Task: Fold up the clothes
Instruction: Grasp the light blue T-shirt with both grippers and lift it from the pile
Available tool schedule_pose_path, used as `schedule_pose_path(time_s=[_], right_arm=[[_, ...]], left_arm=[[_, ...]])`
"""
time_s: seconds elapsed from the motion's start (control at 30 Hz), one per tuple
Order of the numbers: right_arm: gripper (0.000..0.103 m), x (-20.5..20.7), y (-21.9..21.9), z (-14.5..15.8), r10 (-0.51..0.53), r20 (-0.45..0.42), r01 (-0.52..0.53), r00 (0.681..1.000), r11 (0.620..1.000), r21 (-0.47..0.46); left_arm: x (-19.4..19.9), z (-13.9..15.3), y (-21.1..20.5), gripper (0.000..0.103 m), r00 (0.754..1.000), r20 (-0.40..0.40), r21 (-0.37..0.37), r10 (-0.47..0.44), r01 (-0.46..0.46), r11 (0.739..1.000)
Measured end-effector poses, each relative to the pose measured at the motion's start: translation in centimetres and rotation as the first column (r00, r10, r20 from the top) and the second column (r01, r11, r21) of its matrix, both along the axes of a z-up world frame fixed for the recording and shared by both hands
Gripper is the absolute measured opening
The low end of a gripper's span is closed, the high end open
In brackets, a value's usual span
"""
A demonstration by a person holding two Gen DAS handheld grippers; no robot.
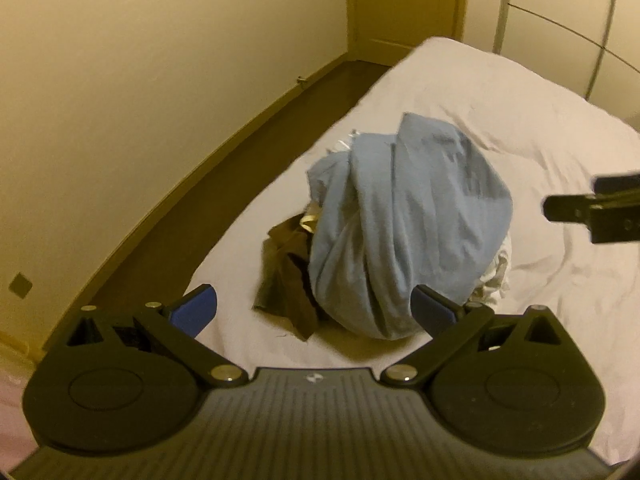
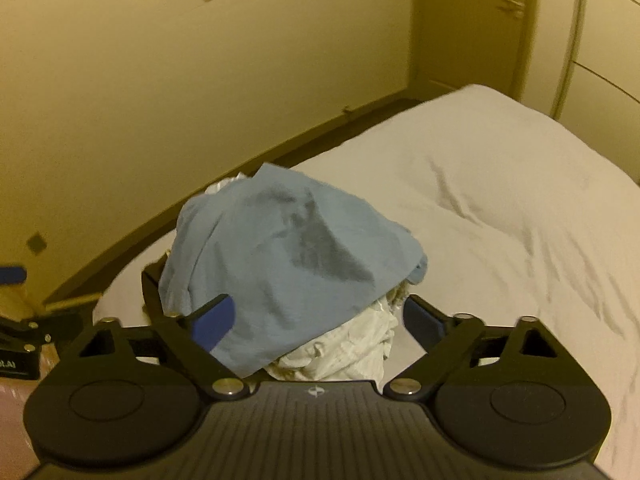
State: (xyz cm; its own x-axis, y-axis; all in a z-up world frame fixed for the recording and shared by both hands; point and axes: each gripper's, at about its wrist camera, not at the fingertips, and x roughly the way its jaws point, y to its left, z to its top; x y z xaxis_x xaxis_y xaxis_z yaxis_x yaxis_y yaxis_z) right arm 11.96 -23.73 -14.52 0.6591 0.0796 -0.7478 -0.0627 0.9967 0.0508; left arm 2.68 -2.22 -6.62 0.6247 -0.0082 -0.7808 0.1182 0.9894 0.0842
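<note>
The bed (image 1: 460, 92) is taking up most of both views, its pale sheet lying wrinkled but bare on the far and right sides, and no folded garment is showing anywhere on it. The clothes are sitting in one heap near the bed's left edge, close in front of both cameras: a blue shirt (image 1: 400, 208) is draping loosely over the top, a white garment (image 2: 352, 348) is bunching underneath it, and a dark brown garment (image 1: 288, 280) is spilling out at the heap's near left foot. Judging by this, everything in sight is lying crumpled and unfolded, so the folding of these pieces is what is left; whether other clothes are lying folded out of frame, the pictures are not telling. The left hand-held gripper (image 1: 316, 312) is hovering just short of the heap with its fingers spread wide and nothing between them; the right hand-held gripper (image 2: 316, 320) is likewise standing wide and holding nothing, its fingers reaching either side of the blue shirt's hem and the white bundle, though I cannot tell if they are touching cloth. The left view is showing the brown garment and the strip of dark floor (image 1: 200, 160) beside the bed, which the right view is mostly hiding behind the heap; the right view is showing the white garment far more fully.
</note>
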Motion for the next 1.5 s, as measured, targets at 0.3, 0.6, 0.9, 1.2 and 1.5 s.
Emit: schedule_pose_path(time_s=[0.3,0.6,0.9,1.2,1.5], right_arm=[[0.079,5.2,-0.1,-3.9,0.089,-0.009,-0.09,0.996,0.988,-0.123],[0.059,9.7,1.2,-6.9,0.17,-0.053,-0.178,0.984,0.964,-0.198],[0.0,9.5,0.8,-3.7,0.063,-0.028,-0.066,0.998,0.986,-0.154],[0.0,0.3,-4.5,5.0,-0.215,0.153,0.235,0.965,0.963,-0.134],[0.0,-15.4,-12.4,7.6,-0.544,0.179,0.568,0.82,0.812,-0.135]], left_arm=[[5.0,-2.3,-2.0,0.087,0.975,0.05,-0.01,-0.215,0.216,0.976],[11.0,-7.8,-3.6,0.024,0.944,-0.034,-0.083,-0.327,0.323,0.943],[10.8,-5.0,-2.1,0.005,0.919,0.031,-0.142,-0.392,0.392,0.909],[8.9,3.0,-5.1,0.004,0.791,0.24,-0.179,-0.562,0.605,0.776],[1.0,6.3,-15.5,0.003,0.571,0.3,-0.234,-0.764,0.821,0.521]])
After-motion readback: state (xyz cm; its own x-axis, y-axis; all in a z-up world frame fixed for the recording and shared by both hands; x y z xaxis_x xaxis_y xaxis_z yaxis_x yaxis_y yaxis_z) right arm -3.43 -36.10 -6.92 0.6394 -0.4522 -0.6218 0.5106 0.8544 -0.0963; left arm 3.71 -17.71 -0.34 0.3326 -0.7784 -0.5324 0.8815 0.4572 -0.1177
